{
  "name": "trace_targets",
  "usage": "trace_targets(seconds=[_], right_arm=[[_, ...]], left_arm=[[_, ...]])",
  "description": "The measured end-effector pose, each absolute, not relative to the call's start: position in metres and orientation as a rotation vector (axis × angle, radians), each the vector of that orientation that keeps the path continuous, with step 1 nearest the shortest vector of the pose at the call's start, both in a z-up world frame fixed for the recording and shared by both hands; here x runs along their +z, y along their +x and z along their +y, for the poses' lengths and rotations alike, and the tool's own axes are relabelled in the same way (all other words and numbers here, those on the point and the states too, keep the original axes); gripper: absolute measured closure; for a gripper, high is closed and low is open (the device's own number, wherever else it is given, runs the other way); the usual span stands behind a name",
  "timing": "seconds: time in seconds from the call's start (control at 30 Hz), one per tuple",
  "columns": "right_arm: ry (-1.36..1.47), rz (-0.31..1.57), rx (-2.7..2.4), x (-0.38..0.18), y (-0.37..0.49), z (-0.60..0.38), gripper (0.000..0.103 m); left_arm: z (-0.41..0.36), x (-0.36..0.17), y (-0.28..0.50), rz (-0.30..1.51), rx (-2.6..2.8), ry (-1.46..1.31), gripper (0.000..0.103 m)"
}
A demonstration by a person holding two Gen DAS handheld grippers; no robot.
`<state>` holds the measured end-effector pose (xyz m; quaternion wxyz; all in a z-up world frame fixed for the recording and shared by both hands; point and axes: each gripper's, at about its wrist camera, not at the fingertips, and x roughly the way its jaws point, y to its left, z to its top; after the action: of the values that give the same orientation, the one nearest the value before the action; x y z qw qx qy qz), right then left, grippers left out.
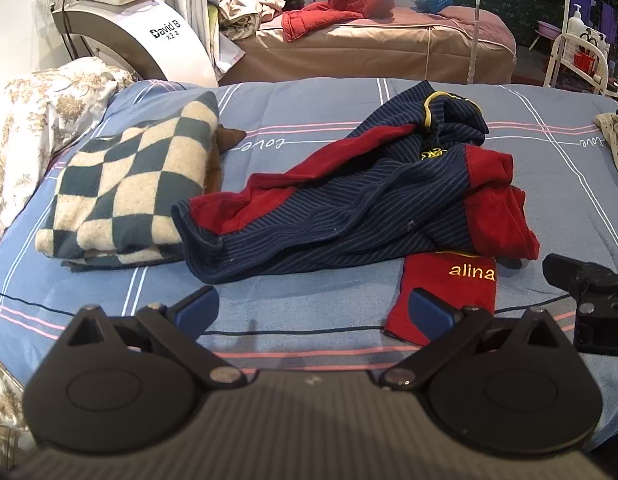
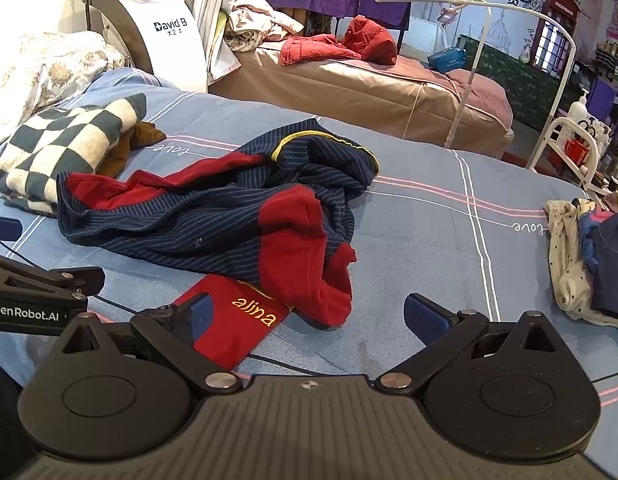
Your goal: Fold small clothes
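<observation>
A crumpled navy-striped and red small garment (image 1: 361,200) (image 2: 213,216) lies in a heap on the blue bed sheet (image 1: 309,304) (image 2: 429,240). One red part with yellow "alina" lettering (image 1: 449,292) (image 2: 237,320) sticks out toward me. My left gripper (image 1: 315,312) is open and hovers low over the sheet in front of the heap, its right fingertip (image 1: 429,308) over the red lettered part. My right gripper (image 2: 309,316) is open too, its left fingertip (image 2: 197,312) over that same red part. Nothing is held.
A folded checkered blanket (image 1: 125,184) (image 2: 57,148) lies left of the heap. A small pile of clothes (image 2: 589,256) sits at the bed's right edge. A white machine (image 1: 141,28), a second bed (image 1: 369,48) and a white cart (image 2: 569,148) stand beyond.
</observation>
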<state>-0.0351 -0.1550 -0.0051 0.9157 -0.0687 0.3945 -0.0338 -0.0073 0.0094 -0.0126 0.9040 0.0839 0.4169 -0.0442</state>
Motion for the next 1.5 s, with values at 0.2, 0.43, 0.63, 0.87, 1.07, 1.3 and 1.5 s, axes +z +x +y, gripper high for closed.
trace_targets(seconds=[0.2,0.43,0.63,0.87,1.07,1.3,1.5], right_arm=[[-0.138,0.818,-0.069,-0.006,-0.034,-0.155,0.0],[-0.14,0.826,-0.071,-0.008,-0.035,-0.155,0.0],[-0.131,0.825,-0.066,-0.008,-0.035,-0.155,0.0],[-0.118,0.827,-0.062,-0.007,-0.035,-0.156,0.0],[-0.116,0.83,-0.058,-0.007,-0.035,-0.156,0.0],[-0.101,0.84,-0.055,-0.009,-0.034,-0.157,0.0],[-0.07,0.835,-0.043,-0.011,-0.034,-0.159,0.0]], left_arm=[[0.003,-0.017,-0.01,0.86,-0.085,0.217,0.0],[0.001,-0.02,-0.009,0.867,-0.087,0.23,0.0],[0.002,-0.02,-0.008,0.867,-0.084,0.23,0.0],[0.002,-0.02,-0.008,0.868,-0.085,0.231,0.0],[0.002,-0.021,-0.008,0.868,-0.083,0.231,0.0],[0.005,-0.023,-0.007,0.874,-0.085,0.232,0.0],[0.005,-0.027,-0.006,0.882,-0.092,0.232,0.0]])
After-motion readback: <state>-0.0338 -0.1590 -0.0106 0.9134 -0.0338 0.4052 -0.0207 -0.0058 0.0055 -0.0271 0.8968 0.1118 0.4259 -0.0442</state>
